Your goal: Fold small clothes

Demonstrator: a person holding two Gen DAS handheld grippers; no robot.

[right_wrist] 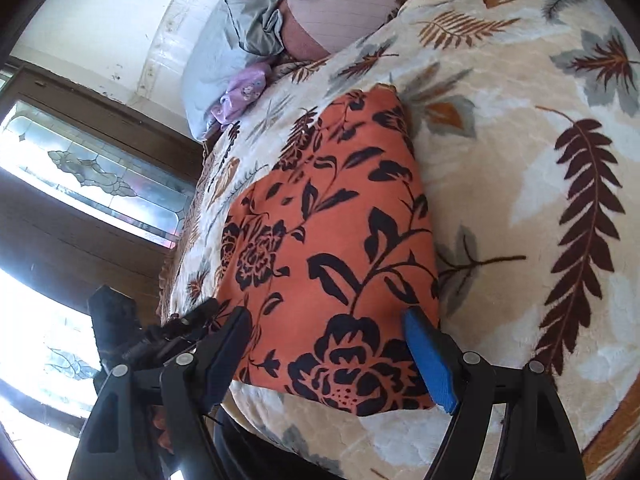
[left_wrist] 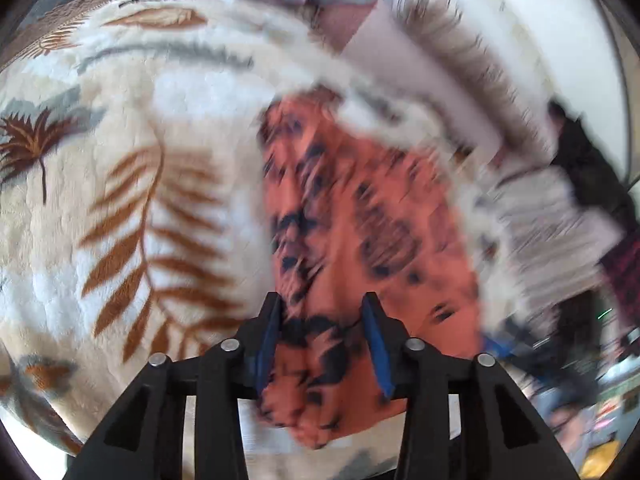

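— What sat nearest the lens?

— The left gripper (left_wrist: 322, 344), jaws part spread with orange cloth (left_wrist: 360, 240) bunched between them; whether they pinched it I could not tell, the view was blurred. The right gripper (right_wrist: 328, 360) stood spread wide over the cloth's near edge.

— Where was the cloth?

— On the blanket (right_wrist: 520, 200), near the bed's front edge, lying as a flat rectangle.

— How far along?

— Partly folded, I judged; another fold or smoothing seemed left.

— Counts?

— One orange cloth, two grippers, one blanket, one grey pillow (right_wrist: 224, 40), one purple item (right_wrist: 240, 92) beside it.
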